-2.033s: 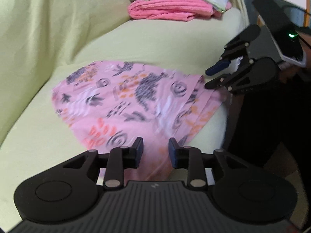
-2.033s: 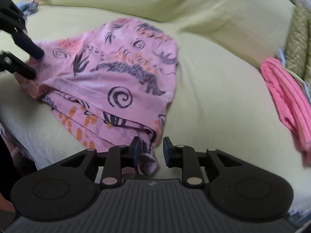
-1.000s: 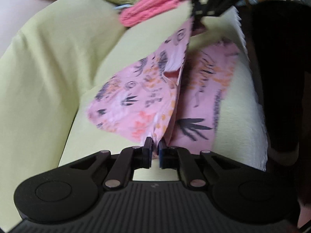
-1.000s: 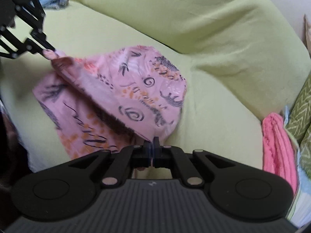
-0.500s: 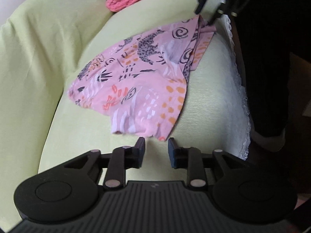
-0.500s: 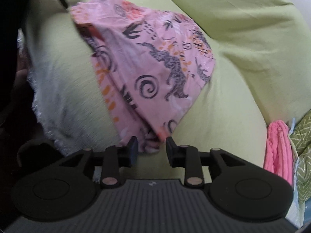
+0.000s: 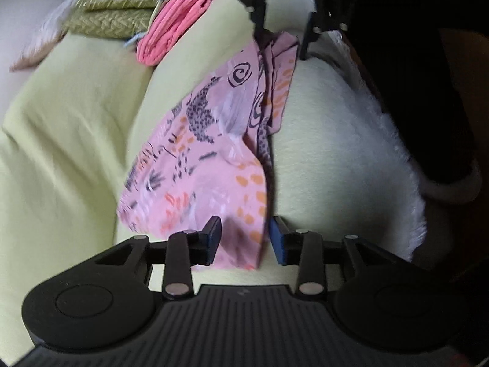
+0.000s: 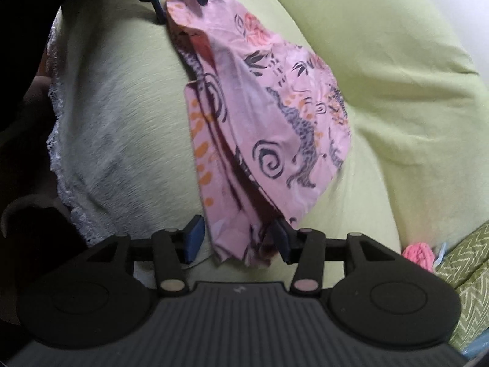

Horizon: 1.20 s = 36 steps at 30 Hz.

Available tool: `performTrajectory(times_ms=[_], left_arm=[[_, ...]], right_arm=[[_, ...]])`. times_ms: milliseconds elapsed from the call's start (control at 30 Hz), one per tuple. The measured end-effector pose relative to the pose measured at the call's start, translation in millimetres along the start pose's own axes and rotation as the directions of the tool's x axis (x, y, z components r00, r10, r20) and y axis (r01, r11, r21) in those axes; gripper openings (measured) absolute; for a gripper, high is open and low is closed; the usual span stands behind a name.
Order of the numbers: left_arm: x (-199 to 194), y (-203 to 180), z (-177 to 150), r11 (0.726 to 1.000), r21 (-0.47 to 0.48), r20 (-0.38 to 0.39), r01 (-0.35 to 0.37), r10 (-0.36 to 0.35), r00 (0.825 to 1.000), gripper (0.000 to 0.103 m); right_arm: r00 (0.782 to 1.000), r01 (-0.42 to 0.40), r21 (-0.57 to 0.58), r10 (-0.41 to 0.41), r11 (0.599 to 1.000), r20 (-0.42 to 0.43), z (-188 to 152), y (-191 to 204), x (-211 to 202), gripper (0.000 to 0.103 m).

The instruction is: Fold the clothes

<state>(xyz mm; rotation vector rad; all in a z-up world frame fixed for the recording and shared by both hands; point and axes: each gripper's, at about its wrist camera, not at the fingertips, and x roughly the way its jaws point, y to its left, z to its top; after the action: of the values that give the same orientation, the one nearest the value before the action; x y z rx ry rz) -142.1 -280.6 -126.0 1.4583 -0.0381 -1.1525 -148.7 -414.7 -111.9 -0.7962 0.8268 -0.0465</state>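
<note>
A pink patterned garment lies folded lengthwise on the yellow-green sofa seat. My left gripper is open, its jaws on either side of the garment's near corner. My right gripper is open too, its jaws on either side of the garment's opposite end. Each gripper shows in the other's view at the far end of the cloth: the right one in the left wrist view, the left one in the right wrist view.
A folded coral-pink cloth and olive-green zigzag cloth are stacked at the sofa's far end. The sofa back rises beside the garment. A white lace trim runs along the seat's front edge. A dark-clothed person stands close by.
Both grippers shut on the garment's ends a second ago, laid it folded on the seat and opened. They have since moved in, so the cloth ends now lie between the open jaws.
</note>
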Motion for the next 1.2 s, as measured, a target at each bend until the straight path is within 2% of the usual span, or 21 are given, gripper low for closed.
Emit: performTrajectory(times_ms=[100,267,333,400,533,700,767,900,967,1000,1033,1100,1133,1200], left_arm=[[10.0,2.2,6.9,1.0,0.017,-0.008,-0.011,0.011,1.0,0.044],[20.2,3.1,11.3,0.999,0.038,-0.007,-0.026,0.026,1.0,0.043],[22.0,1.5,11.6,0.998,0.047,-0.008,-0.031,0.032,0.999,0.037],[21.6,-0.9,12.8,0.998,0.051,-0.019,-0.025,0.026,0.999,0.024],[19.9,-3.8,12.5,0.998,0.051,-0.033,-0.021,0.023,0.999,0.015],[21.1,-3.5,12.0,0.999,0.045,-0.035,-0.016,0.018,0.999,0.014],[22.0,-1.4,11.7,0.999,0.032,-0.034,-0.022,0.023,0.999,0.014],[23.8,1.7,11.2,1.0,0.019,-0.031,-0.016,0.016,0.999,0.014],[24.2,3.5,11.2,1.0,0.017,-0.033,-0.012,0.013,0.999,0.014],[24.5,4.2,11.3,1.0,0.016,-0.034,-0.011,0.012,0.999,0.014],[25.2,4.6,11.6,1.0,0.015,-0.035,-0.012,0.013,0.999,0.014],[26.6,5.2,12.1,1.0,0.014,-0.039,-0.016,0.016,0.999,0.014],[27.7,5.0,12.6,1.0,0.019,-0.04,-0.021,0.022,0.999,0.013],[30.6,4.3,13.7,0.999,0.031,-0.044,-0.032,0.033,0.999,0.011]], right_arm=[[1.0,0.01,-0.018,-0.009,1.0,0.006,-0.8,-5.0,3.8,0.049],[0.999,0.049,-0.052,-0.049,0.997,0.003,-9.2,-3.0,-1.9,0.052],[0.997,0.08,-0.045,-0.08,0.996,-0.007,-9.0,-2.0,-1.6,0.054],[0.997,0.08,-0.039,-0.08,0.996,-0.01,-6.6,-1.5,-1.6,0.054],[0.995,0.099,-0.053,-0.1,0.994,-0.009,-1.9,1.2,-4.5,0.055],[0.993,0.113,-0.015,-0.113,0.994,-0.026,-1.3,-1.9,-11.3,0.056],[0.996,0.091,-0.005,-0.091,0.996,-0.025,-1.3,-1.3,-11.3,0.056],[0.997,0.081,-0.058,-0.081,0.995,-0.004,1.7,7.6,0.2,0.056],[0.995,0.098,-0.077,-0.098,0.992,0.003,3.6,6.4,5.9,0.062],[0.995,0.103,-0.081,-0.103,0.991,0.006,4.0,3.7,7.7,0.068],[0.995,0.102,-0.076,-0.101,0.992,0.007,4.1,0.2,8.2,0.069],[0.995,0.101,-0.068,-0.1,0.993,0.008,4.0,-6.0,9.0,0.065],[0.994,0.109,-0.074,-0.108,0.991,0.013,3.6,-7.3,9.7,0.055],[0.993,0.118,-0.088,-0.117,0.989,0.016,5.3,-8.7,13.2,0.045]])
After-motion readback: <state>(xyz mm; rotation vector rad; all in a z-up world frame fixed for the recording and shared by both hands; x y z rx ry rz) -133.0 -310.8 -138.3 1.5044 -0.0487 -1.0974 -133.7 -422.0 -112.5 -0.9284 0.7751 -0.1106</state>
